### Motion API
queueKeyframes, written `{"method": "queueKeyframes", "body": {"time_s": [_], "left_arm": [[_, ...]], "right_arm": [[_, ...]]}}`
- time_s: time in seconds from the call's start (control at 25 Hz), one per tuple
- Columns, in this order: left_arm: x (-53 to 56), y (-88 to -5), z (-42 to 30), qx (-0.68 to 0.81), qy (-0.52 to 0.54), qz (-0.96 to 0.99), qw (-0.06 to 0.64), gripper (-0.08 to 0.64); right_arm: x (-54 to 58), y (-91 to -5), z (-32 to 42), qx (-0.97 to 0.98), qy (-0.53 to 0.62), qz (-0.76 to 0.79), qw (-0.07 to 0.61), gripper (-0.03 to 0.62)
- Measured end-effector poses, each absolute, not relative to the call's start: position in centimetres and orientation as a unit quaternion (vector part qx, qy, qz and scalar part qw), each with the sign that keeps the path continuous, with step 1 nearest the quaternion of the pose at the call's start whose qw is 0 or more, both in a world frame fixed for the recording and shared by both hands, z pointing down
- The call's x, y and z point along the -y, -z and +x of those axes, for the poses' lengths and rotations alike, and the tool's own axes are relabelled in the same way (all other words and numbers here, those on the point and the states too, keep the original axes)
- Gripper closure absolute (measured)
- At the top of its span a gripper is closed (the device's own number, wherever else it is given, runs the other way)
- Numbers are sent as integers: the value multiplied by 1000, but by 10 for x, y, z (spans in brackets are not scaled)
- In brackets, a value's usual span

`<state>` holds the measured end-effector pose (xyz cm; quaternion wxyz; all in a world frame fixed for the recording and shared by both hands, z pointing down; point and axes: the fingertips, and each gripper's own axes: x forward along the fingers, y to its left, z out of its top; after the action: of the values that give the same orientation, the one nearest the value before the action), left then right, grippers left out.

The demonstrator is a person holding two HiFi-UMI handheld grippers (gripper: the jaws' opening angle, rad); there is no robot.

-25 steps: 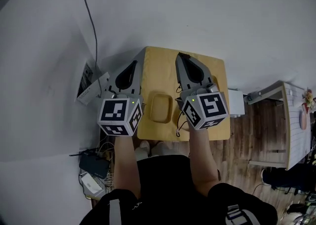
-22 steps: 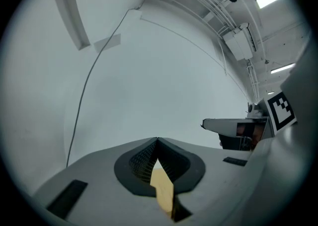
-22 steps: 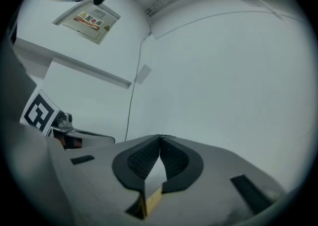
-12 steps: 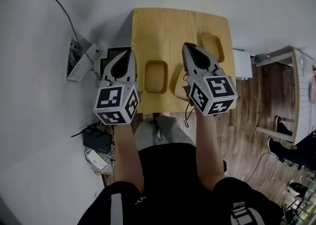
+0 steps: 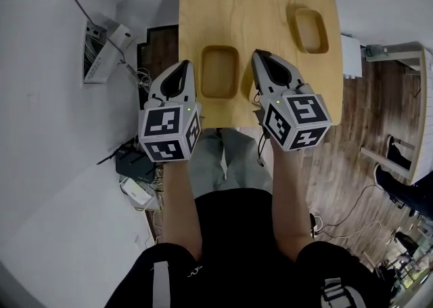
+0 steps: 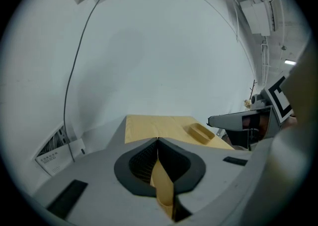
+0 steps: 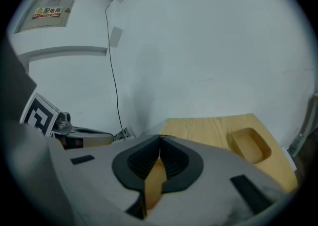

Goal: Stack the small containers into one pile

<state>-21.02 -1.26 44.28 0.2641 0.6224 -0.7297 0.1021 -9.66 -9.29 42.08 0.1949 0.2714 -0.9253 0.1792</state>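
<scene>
Near container [image 5: 220,71] sits on the table [image 5: 257,2] between our left gripper [image 5: 183,68] and right gripper [image 5: 262,58] — we keep both clenched, holding nothing; far container [image 5: 311,30] lies well apart, by the right edge.

The person is wearing black clothing [image 5: 230,232] with a pale grey strip [image 5: 157,286] showing on each side, and the forearms are showing bare. The left gripper [image 5: 181,64] and right gripper [image 5: 260,54] are each wearing a light grey, teardrop-shaped shell around black ribbed fingers [image 6: 141,163]. At the back of each is sitting a cube [image 5: 169,132] carrying black-and-white square markers, with a small green light [image 5: 187,108] glowing above it. A thin dark cable [image 5: 261,151] is hanging from the right one.
</scene>
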Motion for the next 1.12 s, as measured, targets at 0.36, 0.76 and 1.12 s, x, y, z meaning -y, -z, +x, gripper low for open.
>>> {"method": "queueKeyframes", "body": {"time_s": [0.36,0.76,1.12], "left_arm": [[7,-504,-196,701,-131,622,322,461],[3,-546,-199,684,-155,619,354,456],[-2,-589,-205,674,-175,587,413,454]], "right_arm": [[77,-476,-90,911,-212,269,229,586],[63,-530,-97,892,-249,260,273,532],[56,-575,-90,868,-272,265,320,531]]}}
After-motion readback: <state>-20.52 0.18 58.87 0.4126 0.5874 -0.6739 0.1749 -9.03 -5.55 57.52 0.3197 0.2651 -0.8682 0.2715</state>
